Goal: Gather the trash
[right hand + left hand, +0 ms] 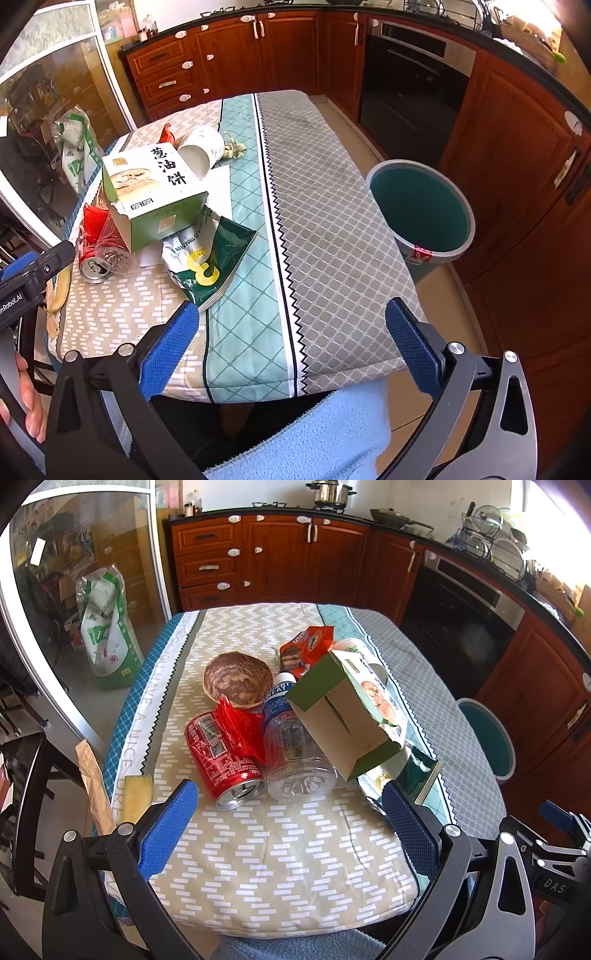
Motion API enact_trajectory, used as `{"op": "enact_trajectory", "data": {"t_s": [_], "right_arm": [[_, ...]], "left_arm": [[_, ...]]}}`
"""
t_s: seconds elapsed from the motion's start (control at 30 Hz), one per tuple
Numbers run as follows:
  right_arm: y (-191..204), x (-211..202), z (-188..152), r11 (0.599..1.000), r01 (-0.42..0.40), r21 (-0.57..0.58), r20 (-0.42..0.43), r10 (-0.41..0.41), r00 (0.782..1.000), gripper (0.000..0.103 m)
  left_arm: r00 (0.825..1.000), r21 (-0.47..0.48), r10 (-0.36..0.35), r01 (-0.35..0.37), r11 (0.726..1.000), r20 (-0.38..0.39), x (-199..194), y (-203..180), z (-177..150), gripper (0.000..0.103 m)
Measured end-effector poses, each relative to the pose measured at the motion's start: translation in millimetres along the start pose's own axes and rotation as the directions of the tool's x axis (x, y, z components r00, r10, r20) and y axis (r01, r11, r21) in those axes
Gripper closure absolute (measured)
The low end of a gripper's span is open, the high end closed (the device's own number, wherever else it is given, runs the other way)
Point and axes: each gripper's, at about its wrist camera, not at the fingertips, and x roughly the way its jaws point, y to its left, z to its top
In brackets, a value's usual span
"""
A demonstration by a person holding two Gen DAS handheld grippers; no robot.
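A heap of trash lies on the cloth-covered table [280, 853]: a red soda can [221, 760] on its side, a clear plastic bottle [295, 749], an opened green-and-white carton [351, 709], a red wrapper [240, 731], a red snack bag [308, 650], a brown bowl [236, 681] and a dark green foil bag [210, 258]. A white paper cup [203, 149] lies tipped behind the carton [155, 192]. My left gripper [291, 819] is open just short of the can and bottle. My right gripper [291, 336] is open over the bare grey side of the cloth [332, 229].
A teal bin [421, 206] stands on the floor at the table's right side. A banana peel [136, 797] and a brown paper strip [94, 786] lie at the left edge. Wooden cabinets [280, 557] and an oven [461, 620] ring the room. A sliding glass door [74, 602] is on the left.
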Motion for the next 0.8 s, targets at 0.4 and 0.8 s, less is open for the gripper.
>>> {"op": "enact_trajectory", "data": {"t_s": [0.4,0.8], "right_arm": [[-2.8,2.5,0.0,1.0,0.003,0.011,-0.005,-0.003,1.0,0.006],[-4.1,5.3,-1.6,1.0,0.002,0.017,-0.013,-0.002,1.0,0.006]], "left_arm": [[1.0,0.013,0.002,-0.002,1.0,0.0,0.3,-1.2,-1.2,0.004],[1.0,0.023,0.001,-0.001,1.0,-0.005,3.7,-2.9,-1.6,0.004]]}}
